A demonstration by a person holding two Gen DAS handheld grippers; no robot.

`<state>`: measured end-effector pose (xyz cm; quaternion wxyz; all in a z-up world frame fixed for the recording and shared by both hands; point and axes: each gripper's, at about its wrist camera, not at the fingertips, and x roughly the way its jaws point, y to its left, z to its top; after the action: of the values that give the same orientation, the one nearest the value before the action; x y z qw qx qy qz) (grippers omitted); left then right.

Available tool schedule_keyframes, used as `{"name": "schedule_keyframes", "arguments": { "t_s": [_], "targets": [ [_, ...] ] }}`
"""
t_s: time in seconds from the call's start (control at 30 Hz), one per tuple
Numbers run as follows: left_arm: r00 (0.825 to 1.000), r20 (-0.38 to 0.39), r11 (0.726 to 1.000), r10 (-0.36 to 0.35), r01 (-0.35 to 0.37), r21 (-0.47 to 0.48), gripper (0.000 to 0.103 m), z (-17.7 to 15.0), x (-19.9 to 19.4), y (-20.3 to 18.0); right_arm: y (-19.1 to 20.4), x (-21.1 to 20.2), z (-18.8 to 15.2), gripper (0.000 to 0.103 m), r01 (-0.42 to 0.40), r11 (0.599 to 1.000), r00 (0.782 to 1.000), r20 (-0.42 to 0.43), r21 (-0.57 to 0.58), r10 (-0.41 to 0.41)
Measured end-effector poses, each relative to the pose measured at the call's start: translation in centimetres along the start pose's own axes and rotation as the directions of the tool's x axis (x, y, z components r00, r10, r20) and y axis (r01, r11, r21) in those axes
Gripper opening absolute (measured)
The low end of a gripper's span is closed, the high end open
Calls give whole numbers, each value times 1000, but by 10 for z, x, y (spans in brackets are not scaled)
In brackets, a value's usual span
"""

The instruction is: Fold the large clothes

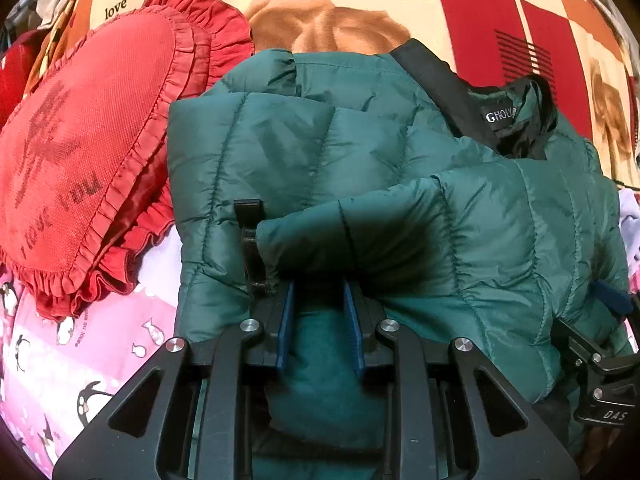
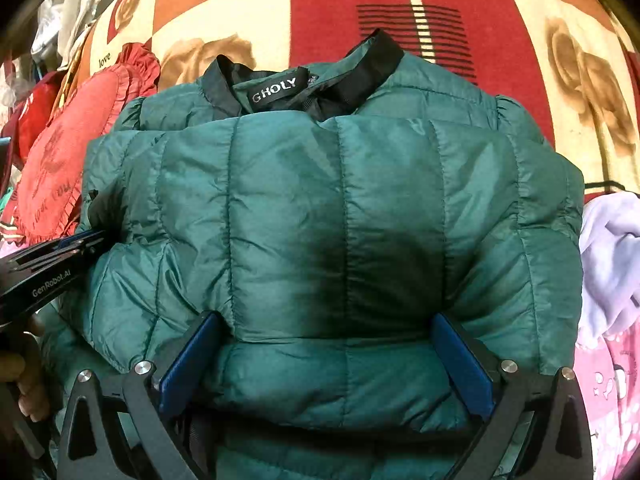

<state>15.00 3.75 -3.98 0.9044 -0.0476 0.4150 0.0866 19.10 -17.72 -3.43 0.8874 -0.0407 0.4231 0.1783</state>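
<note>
1. A bedspread (image 2: 248,4) in red, orange and cream checks, printed with roses, fills the background from 9 to 3 o'clock in both views.
2. A green quilted jacket (image 2: 320,208) lies on the bedspread at the centre, folded over itself, its black collar (image 2: 384,56) and neck label (image 2: 274,94) at 12 o'clock.
3. A red frilled cushion (image 1: 80,148) sits at 9 o'clock in the left wrist view, touching the jacket's edge.
4. A pink sheet (image 1: 60,360) with penguins shows at 7 o'clock there.
5. A pale lilac cloth (image 2: 612,248) lies at 3 o'clock in the right wrist view.
6. The right gripper (image 2: 324,364) stands at 6 o'clock, fingers spread wide on either side of a jacket fold, the pads not pressing it.
7. The left gripper (image 1: 318,320) sits at 6 o'clock in its own view, fingers drawn close, pinching a bunch of jacket cloth.
</note>
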Motion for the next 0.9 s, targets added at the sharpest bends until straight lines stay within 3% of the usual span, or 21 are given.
{"name": "schedule_keyframes", "arguments": {
  "t_s": [0.6,0.67,0.8,0.9],
  "targets": [
    [1000,3,1000,2,-2,5,23,0,-2,-3,3,2,7,103,9,1000,1000,-16,-6,-9],
    [1000,3,1000,2,-2,5,23,-1,-2,-3,3,-9,15,103,-11,1000,1000,12,2,11],
    [1000,4,1000,4,-4,12,23,0,0,-3,-18,-37,27,103,14,996,987,157,85,-27],
    [1000,4,1000,-1,1,10,23,1,1,-2,-37,-30,26,103,39,985,989,135,166,-61]
  ]
}}
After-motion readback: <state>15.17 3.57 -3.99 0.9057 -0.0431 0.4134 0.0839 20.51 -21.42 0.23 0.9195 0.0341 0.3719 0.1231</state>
